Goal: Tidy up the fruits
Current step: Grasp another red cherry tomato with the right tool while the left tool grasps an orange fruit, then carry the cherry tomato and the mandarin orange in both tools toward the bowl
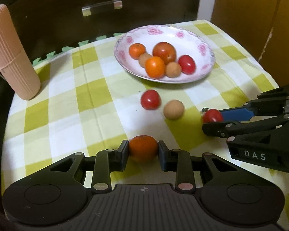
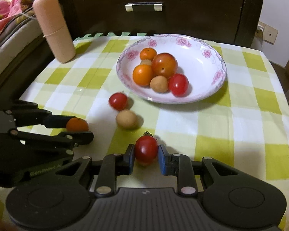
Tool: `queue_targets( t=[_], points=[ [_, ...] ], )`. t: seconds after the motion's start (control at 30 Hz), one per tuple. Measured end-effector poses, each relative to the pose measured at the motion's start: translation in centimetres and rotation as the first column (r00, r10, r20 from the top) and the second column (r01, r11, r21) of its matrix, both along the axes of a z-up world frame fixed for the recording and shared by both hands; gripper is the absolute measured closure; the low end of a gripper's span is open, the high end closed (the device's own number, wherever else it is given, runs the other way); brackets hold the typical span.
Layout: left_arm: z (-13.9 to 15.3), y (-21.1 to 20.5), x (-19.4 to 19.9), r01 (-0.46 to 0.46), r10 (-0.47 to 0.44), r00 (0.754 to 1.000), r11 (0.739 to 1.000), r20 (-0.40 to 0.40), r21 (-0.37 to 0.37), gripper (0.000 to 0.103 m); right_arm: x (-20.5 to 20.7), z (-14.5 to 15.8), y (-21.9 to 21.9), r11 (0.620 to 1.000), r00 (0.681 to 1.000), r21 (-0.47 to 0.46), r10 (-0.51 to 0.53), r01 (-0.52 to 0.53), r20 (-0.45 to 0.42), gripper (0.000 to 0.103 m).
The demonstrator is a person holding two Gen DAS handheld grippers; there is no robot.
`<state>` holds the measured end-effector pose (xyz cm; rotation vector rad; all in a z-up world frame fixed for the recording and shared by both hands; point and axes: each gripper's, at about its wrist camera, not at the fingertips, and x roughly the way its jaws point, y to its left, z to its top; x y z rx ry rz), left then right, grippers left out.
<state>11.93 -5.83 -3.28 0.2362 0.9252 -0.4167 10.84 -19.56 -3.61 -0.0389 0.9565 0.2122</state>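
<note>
We are mid-gathering: six fruits already sit in the flowered bowl [image 1: 206,65], while a red tomato [image 1: 150,99] and a tan fruit [image 1: 173,109] wait loose on the checked cloth [image 1: 67,100]. Our left gripper [image 1: 143,150] is closed on an orange [image 1: 143,148] and our right gripper [image 2: 146,154] brackets a stemmed tomato [image 2: 146,149], both low near the cloth. Next, we judge, each needs lifting and carrying forward to the bowl.

Behind the green-checked tablecloth [image 2: 183,127]: dark wooden drawer front [image 2: 163,19] with metal handle [image 2: 143,6] (glossy), white wall [image 2: 279,9] to its right.

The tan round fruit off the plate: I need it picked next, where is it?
The tan fruit lies on the checked cloth in front of the plate, beside a loose red tomato, between both grippers.
</note>
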Motion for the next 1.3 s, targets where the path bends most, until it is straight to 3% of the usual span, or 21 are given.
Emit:
queue_targets(
  t=[0.27, 0.5, 0.73, 1.17, 1.3],
  points=[
    [-0.1, -0.5, -3.3, 0.032, -0.032, 0.999, 0.999, -0.023, 0.019, 0.063, -4.1, 0.2, 0.8, 0.999, 1.000, -0.031, 0.019, -0.019, -0.019, 0.078],
    [-0.7, -0.7, -3.5, 0.037, -0.036, 0.999, 0.999, -0.021, 0.039, 0.060, -4.4, -0.9, 1.0, 0.998, 1.000, -0.062, 0.016, -0.017, -0.024, 0.078],
    [-0.9, -0.4, -3.3, 0.015, -0.014, 0.999, 0.999, -0.029, 0.039, 0.038, -4.1, -1.0, 0.6, 0.999, 0.999, -0.030, 0.017, -0.018, -0.033, 0.072],
    [-1.1, -0.2, -4.9, -0.013, 0.015, 0.999, 0.999, -0.040, 0.040, 0.037, -4.5, -1.0, 1.0, 0.999, 0.999, -0.042, 0.033, -0.035, -0.044, 0.070],
    [-1.0, 0.0, -4.9, -0.024, 0.025, 0.999, 0.999, -0.040, 0.031, 0.044, -4.5, -0.9, 1.0, 0.999, 0.999, -0.037, 0.032, -0.033, -0.043, 0.070]
  ],
)
